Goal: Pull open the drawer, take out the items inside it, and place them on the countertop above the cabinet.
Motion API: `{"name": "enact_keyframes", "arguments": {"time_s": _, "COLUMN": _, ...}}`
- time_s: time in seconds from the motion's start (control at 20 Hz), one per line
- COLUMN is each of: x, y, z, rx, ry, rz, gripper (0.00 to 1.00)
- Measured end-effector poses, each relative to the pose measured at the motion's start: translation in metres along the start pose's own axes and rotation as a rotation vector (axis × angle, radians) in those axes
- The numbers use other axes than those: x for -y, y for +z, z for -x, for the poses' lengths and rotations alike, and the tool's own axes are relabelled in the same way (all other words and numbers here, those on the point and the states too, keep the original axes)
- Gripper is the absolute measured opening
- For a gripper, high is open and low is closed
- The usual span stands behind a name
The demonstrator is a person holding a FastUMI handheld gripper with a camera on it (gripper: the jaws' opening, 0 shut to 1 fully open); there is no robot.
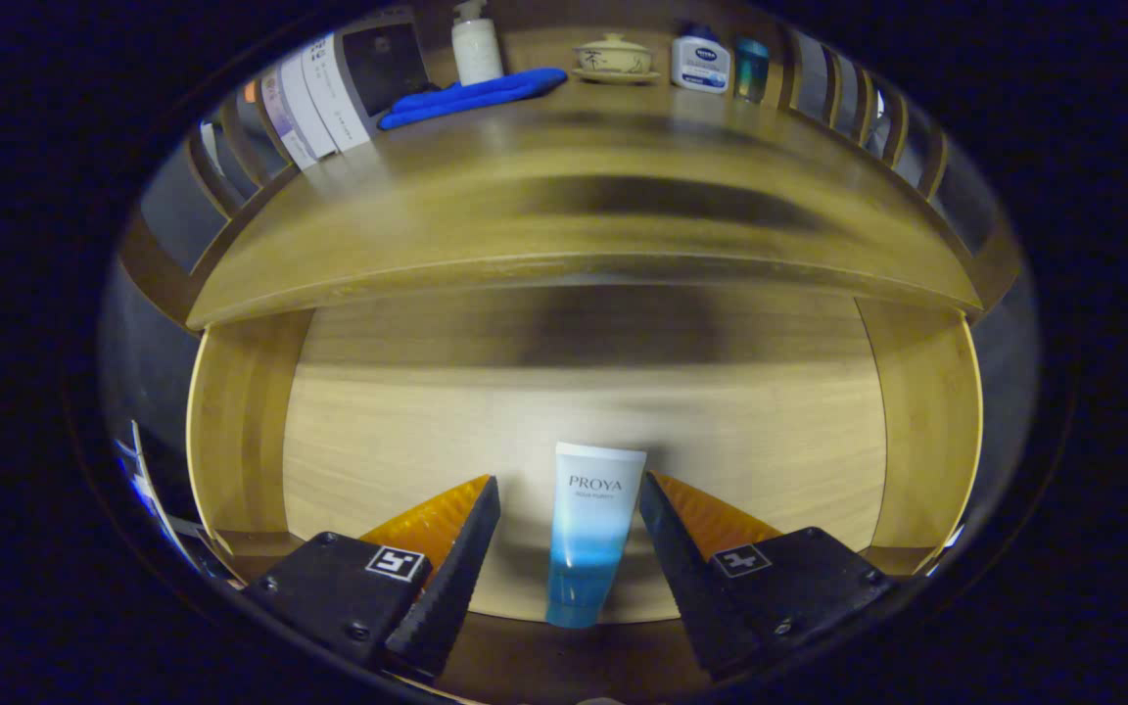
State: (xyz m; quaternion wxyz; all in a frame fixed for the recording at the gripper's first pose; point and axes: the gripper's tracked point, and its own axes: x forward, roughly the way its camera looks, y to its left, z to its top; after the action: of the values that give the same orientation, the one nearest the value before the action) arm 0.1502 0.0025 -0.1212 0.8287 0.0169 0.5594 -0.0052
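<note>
The wooden drawer (241, 431) stands pulled open below the countertop (584, 206). Inside it a white-and-blue tube (588, 534) lies on the drawer floor, its blue cap end nearest me. My gripper (569, 490) hangs over the drawer, open, with the tube between the two fingers. The right finger (667, 534) sits close beside the tube, while the left finger (471, 548) stands a little apart from it. Neither presses on the tube.
On the countertop lie a blue cloth (474, 95), a white pump bottle (476, 44), a lidded ceramic bowl (615, 57), a white-and-blue bottle (700, 62), a teal cup (750, 67) and boxes (329, 93) at the left. Slatted rails (877, 117) flank the counter.
</note>
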Motion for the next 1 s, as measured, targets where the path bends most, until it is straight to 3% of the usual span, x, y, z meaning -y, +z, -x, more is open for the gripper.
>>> {"name": "enact_keyframes", "arguments": {"time_s": 0.35, "x": 0.003, "y": -0.022, "z": -0.008, "rx": -0.085, "ry": -0.009, "rz": -0.012, "gripper": 0.9}}
{"name": "enact_keyframes", "arguments": {"time_s": 0.45, "x": 0.005, "y": -0.025, "z": -0.011, "rx": -0.096, "ry": -0.033, "rz": -0.001, "gripper": 0.86}}
{"name": "enact_keyframes", "arguments": {"time_s": 0.7, "x": 0.007, "y": -0.024, "z": -0.008, "rx": -0.075, "ry": -0.027, "rz": 0.013, "gripper": 0.53}}
{"name": "enact_keyframes", "arguments": {"time_s": 1.0, "x": -0.01, "y": -0.005, "z": 0.044, "rx": 0.043, "ry": 0.009, "rz": 0.081, "gripper": 0.51}}
